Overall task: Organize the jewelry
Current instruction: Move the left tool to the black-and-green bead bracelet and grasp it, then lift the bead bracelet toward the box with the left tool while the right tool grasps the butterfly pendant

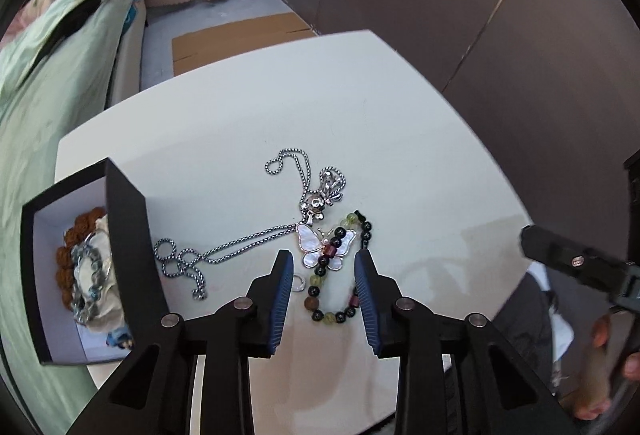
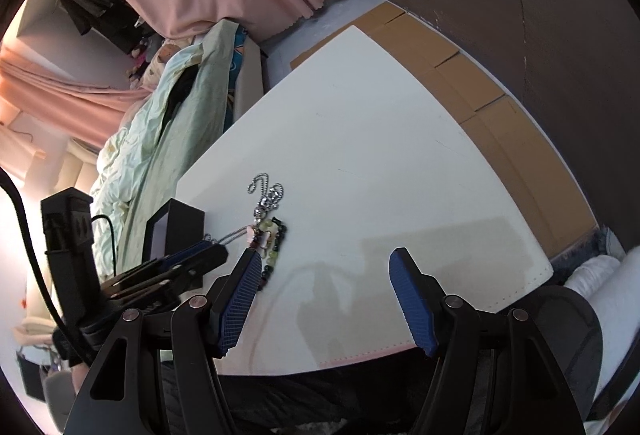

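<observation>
Your left gripper hovers low-centre, jaws part-open astride the beaded bracelet and butterfly pendant on the white table, gripping nothing; your right gripper hangs wide and empty; the next move, likely, is closing on the bracelet, then carrying it to the black box at left
</observation>
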The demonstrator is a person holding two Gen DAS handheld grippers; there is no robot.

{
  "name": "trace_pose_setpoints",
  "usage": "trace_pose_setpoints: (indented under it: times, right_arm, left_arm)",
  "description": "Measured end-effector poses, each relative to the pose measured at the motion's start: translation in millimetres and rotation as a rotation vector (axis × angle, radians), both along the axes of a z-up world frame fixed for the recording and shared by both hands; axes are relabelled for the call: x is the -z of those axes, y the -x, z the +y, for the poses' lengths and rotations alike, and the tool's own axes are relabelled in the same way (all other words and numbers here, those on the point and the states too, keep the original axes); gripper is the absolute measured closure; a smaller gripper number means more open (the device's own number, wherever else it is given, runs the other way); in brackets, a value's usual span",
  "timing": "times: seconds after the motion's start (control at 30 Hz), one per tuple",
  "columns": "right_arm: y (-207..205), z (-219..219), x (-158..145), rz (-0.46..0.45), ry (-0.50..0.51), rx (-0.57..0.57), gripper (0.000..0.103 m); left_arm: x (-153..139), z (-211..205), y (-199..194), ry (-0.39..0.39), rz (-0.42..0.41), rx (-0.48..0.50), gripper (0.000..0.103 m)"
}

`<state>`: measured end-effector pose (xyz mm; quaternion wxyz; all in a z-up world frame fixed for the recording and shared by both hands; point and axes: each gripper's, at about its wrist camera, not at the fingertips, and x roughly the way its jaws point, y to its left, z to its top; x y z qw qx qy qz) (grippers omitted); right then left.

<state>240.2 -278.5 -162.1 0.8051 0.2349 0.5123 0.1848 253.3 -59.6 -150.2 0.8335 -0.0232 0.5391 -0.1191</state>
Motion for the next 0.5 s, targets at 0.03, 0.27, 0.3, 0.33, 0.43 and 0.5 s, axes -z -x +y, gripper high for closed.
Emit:
trace_pose_setpoints:
  times: [0.03,0.27,0.3,0.33,0.43,0.5]
  right_arm:
    - [0,-1,0,0.0,0.0,0.001,0.036]
    - [0,-11,1,-0.001,-0.012,0.014,0.036]
    - [-1,-13,1,0.0,-0.014,0.018,0.036]
    - [-1,-14,2,0.001,-0.015,0.021,0.036]
    - [-2,-17,2,0.003,-0.02,0.025,0.036]
    - [-3,-17,1,0.002,-0.021,0.025,0.036]
  left_arm:
    - [3,-2,-1,-0.011,0.003,0.004,0.07]
    - [24,-12,-5,-0.092,0.029,0.034,0.074]
    - [27,-14,-5,-0.1,0.035,0.038,0.085]
    - [27,-15,-4,-0.119,0.013,0.043,0.089]
    - [28,-17,-7,-0.118,0.028,0.054,0.095]
    - [23,-15,-6,-0.111,0.014,0.048,0.095]
